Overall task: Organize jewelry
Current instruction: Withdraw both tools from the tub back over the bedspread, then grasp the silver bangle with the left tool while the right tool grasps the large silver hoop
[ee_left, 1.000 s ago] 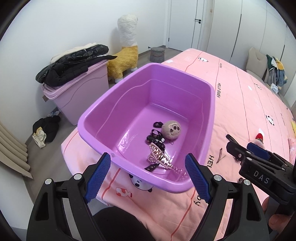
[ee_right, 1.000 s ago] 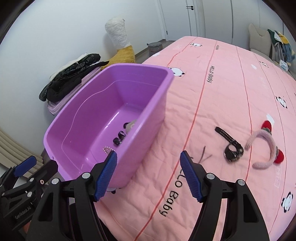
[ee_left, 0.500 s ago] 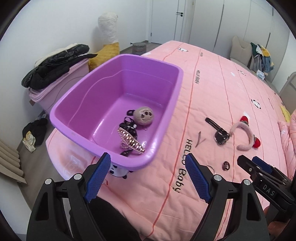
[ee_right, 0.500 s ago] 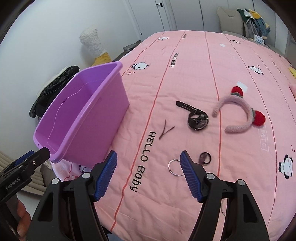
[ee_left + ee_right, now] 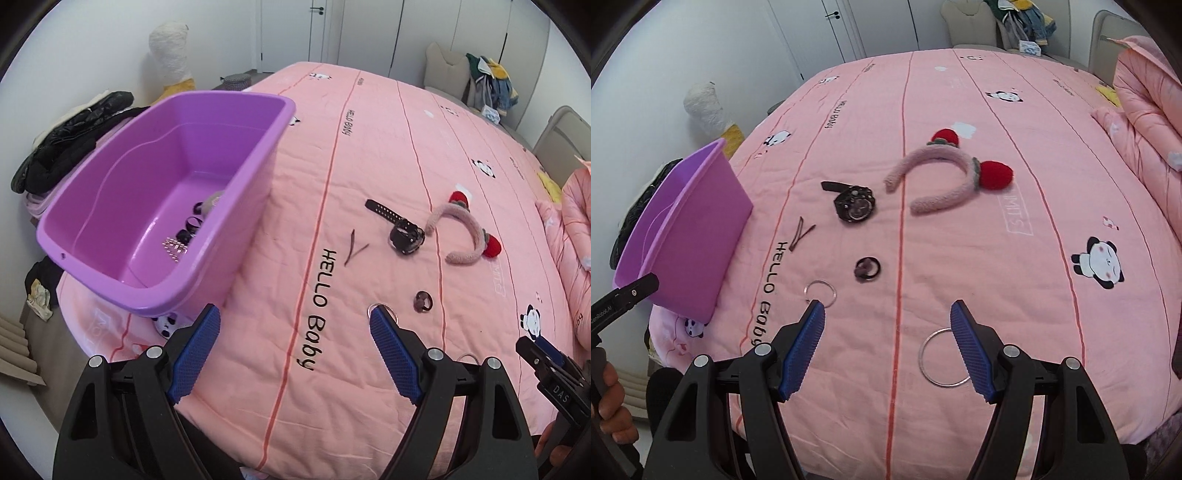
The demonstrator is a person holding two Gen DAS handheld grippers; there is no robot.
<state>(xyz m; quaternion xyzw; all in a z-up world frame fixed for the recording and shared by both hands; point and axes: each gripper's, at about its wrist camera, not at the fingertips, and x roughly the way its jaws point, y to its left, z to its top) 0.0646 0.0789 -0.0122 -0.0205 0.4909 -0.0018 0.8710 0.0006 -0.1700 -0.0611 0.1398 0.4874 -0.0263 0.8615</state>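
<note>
A purple plastic bin (image 5: 236,206) stands on the pink bed at the left; it also shows in the right wrist view (image 5: 698,225). Inside lie small dark hair pieces (image 5: 190,227), a sparkly chain (image 5: 173,247) and a fuzzy ball, partly hidden by the wall. On the quilt lie a black watch (image 5: 855,205), a pink headband with red pompoms (image 5: 945,177), a hairpin (image 5: 801,234), a dark ring (image 5: 867,268), a small silver hoop (image 5: 820,292) and a larger silver hoop (image 5: 942,358). My left gripper (image 5: 295,325) is open and empty. My right gripper (image 5: 888,314) is open and empty above the hoops.
A pink quilt (image 5: 960,258) covers the bed; its near edge is just below the grippers. A folded pink duvet (image 5: 1145,96) lies at the right. Black coats on a storage box (image 5: 74,129) and a plush alpaca (image 5: 170,55) stand on the floor at the left.
Both grippers have swung right, away from the bin and over the quilt. The watch, headband, ring and hoops have come into closer view. Both stay open and empty.
</note>
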